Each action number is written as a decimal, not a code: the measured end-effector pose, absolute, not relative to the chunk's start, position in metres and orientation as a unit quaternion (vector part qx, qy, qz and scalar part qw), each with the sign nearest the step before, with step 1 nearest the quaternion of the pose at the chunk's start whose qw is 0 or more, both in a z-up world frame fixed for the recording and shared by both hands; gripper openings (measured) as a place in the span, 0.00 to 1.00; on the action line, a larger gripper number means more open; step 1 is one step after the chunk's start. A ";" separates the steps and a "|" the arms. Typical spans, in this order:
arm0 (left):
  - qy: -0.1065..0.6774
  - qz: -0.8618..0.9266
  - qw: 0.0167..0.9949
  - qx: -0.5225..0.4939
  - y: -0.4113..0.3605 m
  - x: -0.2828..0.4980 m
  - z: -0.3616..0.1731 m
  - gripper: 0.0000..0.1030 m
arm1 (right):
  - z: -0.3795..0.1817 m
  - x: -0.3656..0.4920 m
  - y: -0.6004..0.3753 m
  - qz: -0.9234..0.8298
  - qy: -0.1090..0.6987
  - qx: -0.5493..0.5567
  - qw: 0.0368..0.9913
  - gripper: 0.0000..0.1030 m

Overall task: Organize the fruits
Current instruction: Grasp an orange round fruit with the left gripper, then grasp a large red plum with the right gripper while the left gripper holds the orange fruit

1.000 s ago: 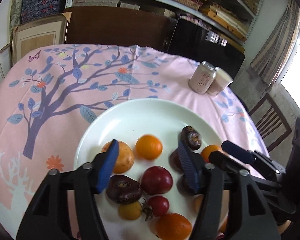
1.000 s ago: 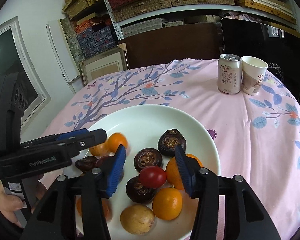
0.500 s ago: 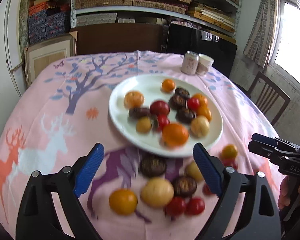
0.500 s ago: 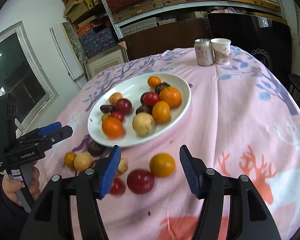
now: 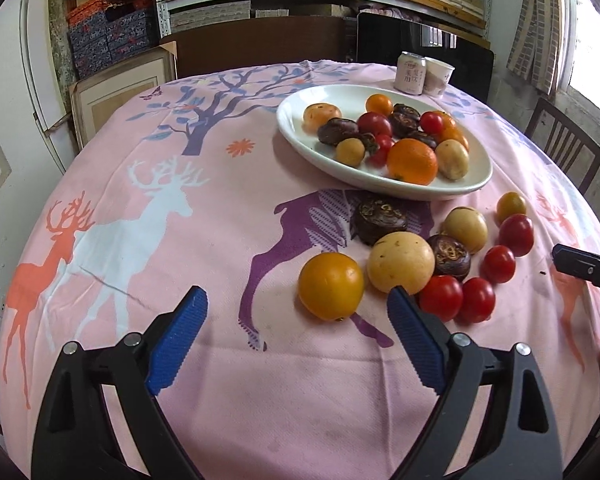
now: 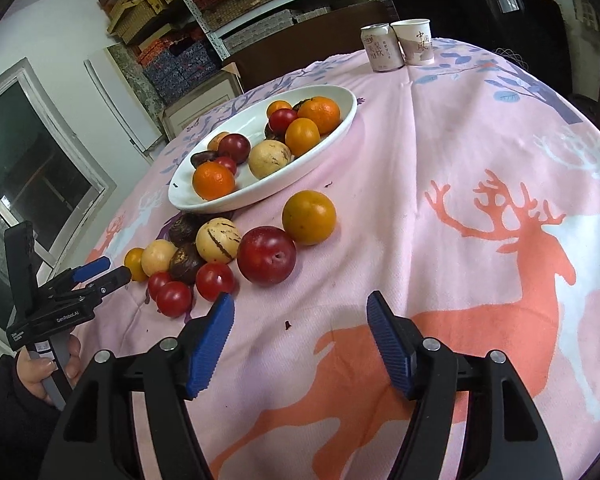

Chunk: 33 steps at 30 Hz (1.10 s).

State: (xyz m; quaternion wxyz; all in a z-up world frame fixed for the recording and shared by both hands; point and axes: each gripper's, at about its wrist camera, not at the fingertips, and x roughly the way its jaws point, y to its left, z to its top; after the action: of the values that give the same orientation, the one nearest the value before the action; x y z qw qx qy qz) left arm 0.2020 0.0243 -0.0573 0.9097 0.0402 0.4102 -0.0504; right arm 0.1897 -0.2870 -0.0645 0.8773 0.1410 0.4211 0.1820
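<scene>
Both tongs empty: left gripper (image 5: 296, 332) wide, steady; right gripper (image 6: 300, 340) half-open, just been widening. Orange (image 5: 331, 285) at left's 1 o'clock, near plate (image 5: 300, 136). Firm, smooth, rolls; grip across middle.

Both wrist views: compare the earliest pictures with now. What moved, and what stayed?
Both grippers, left and right, pulled back from over the plate to the loose fruit on the cloth, and their fingers have just been opening, nothing between them. The plate's fruit, can and cup stayed put.
</scene>
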 end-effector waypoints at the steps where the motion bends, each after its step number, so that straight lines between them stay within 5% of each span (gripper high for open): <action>1: 0.413 -0.049 0.908 0.045 0.023 0.205 -0.059 0.83 | -0.065 0.189 -0.287 0.183 0.421 0.142 0.877 0.67; 7: 0.422 -0.048 0.904 0.053 0.016 0.223 -0.065 0.65 | -0.064 0.189 -0.288 0.187 0.419 0.145 0.877 0.67; 13: 0.435 -0.084 0.894 0.071 0.002 0.226 -0.075 0.35 | -0.064 0.189 -0.288 0.188 0.419 0.143 0.877 0.67; 28: 0.382 -0.072 0.921 -0.019 0.035 0.214 -0.054 0.35 | -0.061 0.212 -0.253 0.159 0.440 0.097 0.878 0.66; 33: 0.381 -0.075 0.921 -0.022 0.037 0.212 -0.054 0.35 | -0.064 0.229 -0.243 0.134 0.446 0.089 0.880 0.58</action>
State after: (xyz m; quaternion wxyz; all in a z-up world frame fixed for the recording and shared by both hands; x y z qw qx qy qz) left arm 0.2125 0.0369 -0.0539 0.9214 -0.0220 0.3806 -0.0749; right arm 0.2286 -0.2430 -0.0637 0.8803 0.0894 0.4461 0.1340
